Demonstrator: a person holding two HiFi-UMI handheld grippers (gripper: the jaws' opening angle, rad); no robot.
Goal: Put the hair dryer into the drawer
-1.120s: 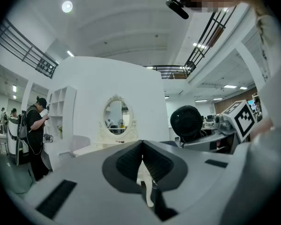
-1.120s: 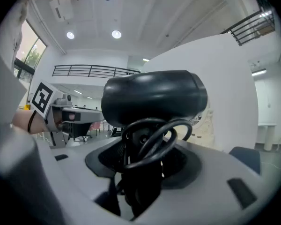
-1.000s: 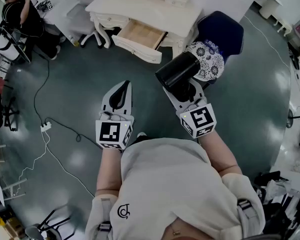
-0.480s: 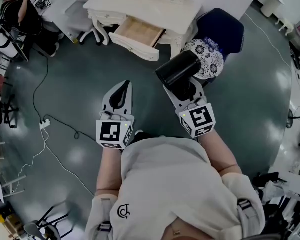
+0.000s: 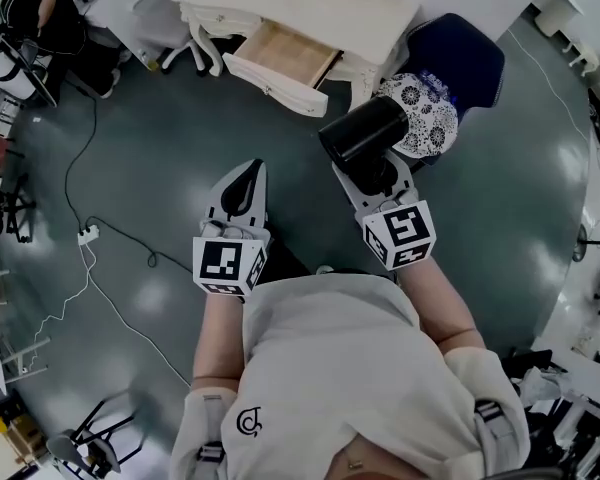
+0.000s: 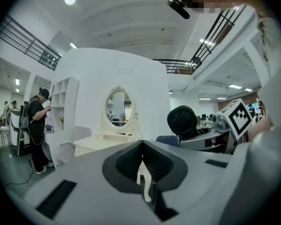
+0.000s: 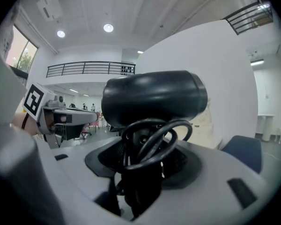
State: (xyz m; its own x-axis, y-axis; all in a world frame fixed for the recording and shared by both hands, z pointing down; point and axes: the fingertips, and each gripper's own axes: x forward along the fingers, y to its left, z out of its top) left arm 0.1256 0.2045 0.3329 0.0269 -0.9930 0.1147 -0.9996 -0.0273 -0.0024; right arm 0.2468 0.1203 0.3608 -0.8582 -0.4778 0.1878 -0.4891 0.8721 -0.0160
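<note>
Right gripper [image 7: 141, 170] clamps the matte black, barrel-shaped hair dryer [image 5: 363, 133], its cord [image 7: 154, 139] looped. Left gripper [image 6: 143, 165] closed, empty. Drawer [image 5: 283, 56] lining appears to be pale wood.

Grey floor [image 5: 160, 158], power strip [image 5: 87, 234], white dressing table [image 5: 310, 13], blue chair [image 5: 472, 56]

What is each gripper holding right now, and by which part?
The right gripper holds the black hair dryer by its handle, with the cord looped there and the barrel above the jaws. The left gripper is shut and empty.
</note>
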